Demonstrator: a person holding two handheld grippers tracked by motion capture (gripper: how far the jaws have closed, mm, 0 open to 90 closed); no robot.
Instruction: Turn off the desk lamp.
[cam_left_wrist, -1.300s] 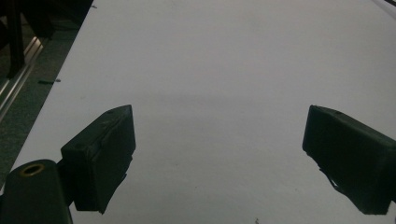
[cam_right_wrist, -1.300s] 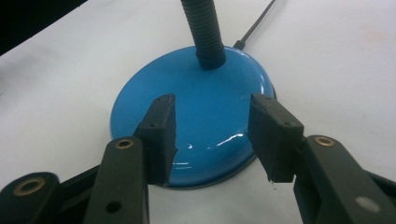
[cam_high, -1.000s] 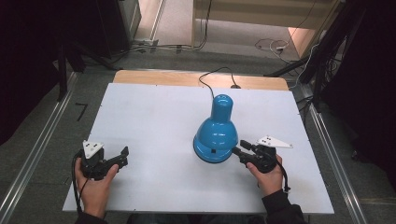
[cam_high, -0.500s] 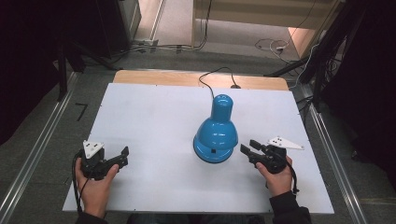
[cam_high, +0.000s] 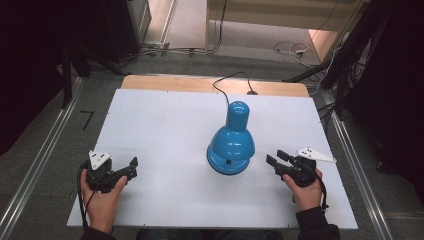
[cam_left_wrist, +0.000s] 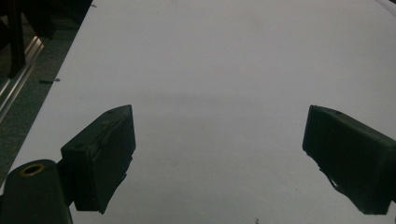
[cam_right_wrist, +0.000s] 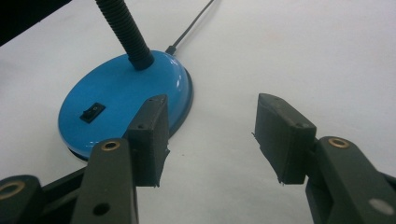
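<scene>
The glossy blue metal desk lamp (cam_high: 231, 145) stands mid-table on the white board (cam_high: 160, 125), so the right gripper (cam_high: 274, 160), jaws spread, waits just beside its base while the left gripper (cam_high: 131, 167), equally spread, idles well apart.

A white tabletop (cam_high: 165, 130) occupies the centre, with a strip of bare wood (cam_high: 210, 84) showing along its far edge. Grey floor (cam_high: 45, 150) surrounds the table on both sides. Metal rails (cam_high: 30, 175) run along the floor to the left and right of the table. Beyond the table's far edge, loose cables (cam_high: 287, 49) lie on the floor near pale wooden furniture (cam_high: 280, 12). Dark shadowed areas flank the table at far left and far right.
</scene>
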